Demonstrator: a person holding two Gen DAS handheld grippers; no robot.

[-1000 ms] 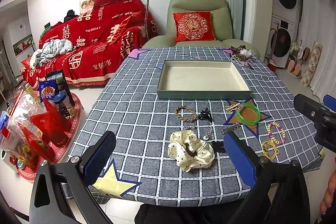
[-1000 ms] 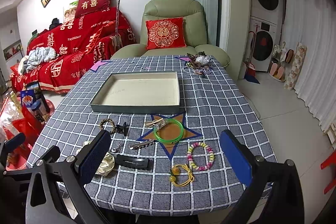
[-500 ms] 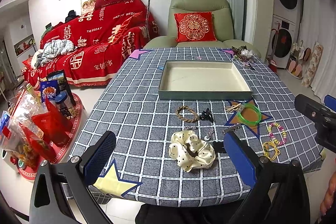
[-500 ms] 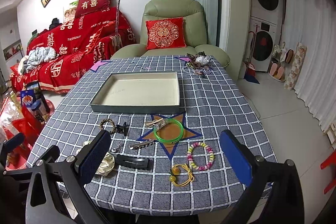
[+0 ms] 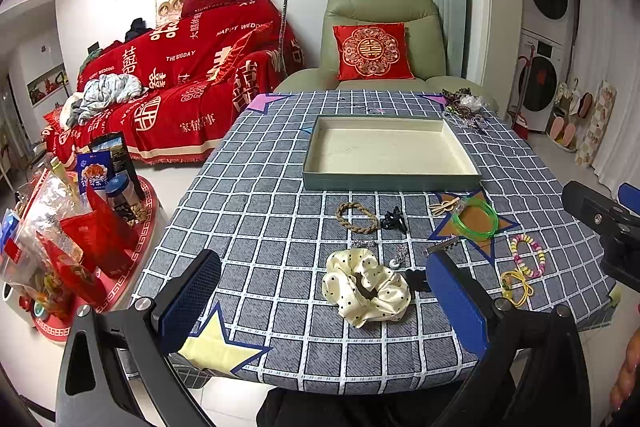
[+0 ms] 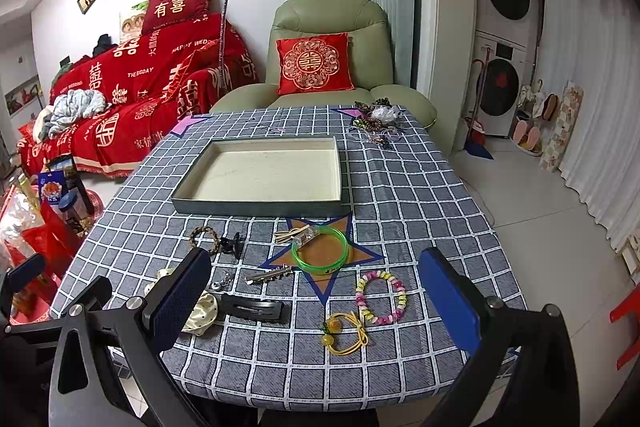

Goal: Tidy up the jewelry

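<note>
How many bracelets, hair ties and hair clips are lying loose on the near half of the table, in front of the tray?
Bracelets: 3 – green, beaded, braided.
Hair ties: 2 – scrunchie, yellow.
Hair clips: 3 – claw, black, silver.
Total: 8.

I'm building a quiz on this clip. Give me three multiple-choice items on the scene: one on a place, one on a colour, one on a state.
1. Where does the green bangle lie?
A. in the tray
B. on the brown star patch
C. on the scrunchie

2. What colour is the scrunchie?
A. cream with dark dots
B. red
C. plain black

3. What is in the tray?
A. bracelets
B. a hair clip
C. nothing

Key: B, the green bangle rests on the brown star patch in front of the tray; A, the scrunchie is cream with dark dots; C, the tray's pale floor is bare.
</note>
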